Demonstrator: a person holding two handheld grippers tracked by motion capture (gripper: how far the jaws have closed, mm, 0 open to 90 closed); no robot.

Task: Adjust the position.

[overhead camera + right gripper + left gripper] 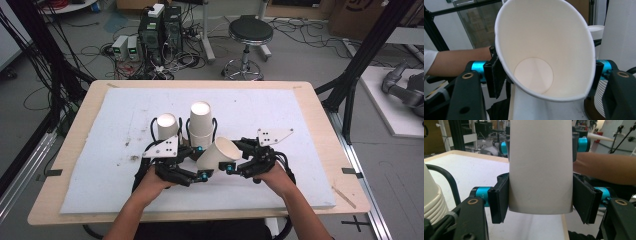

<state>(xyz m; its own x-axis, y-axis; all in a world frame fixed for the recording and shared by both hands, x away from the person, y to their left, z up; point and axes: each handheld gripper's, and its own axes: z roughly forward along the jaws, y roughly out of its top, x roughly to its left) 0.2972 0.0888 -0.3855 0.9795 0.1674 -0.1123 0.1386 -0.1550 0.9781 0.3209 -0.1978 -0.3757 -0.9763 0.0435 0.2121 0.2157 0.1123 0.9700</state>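
Fingers of left gripper clamp paper cup base, right gripper its rim. Light, thin-walled, crushable; grip near base, mid-table.

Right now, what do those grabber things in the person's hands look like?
Each hand-held gripper, left and right, is black with shiny blue metal knobs, two flat black pads and a white three-cornered plate dotted with holes. Black cables loop from them. A white short sleeve shows.
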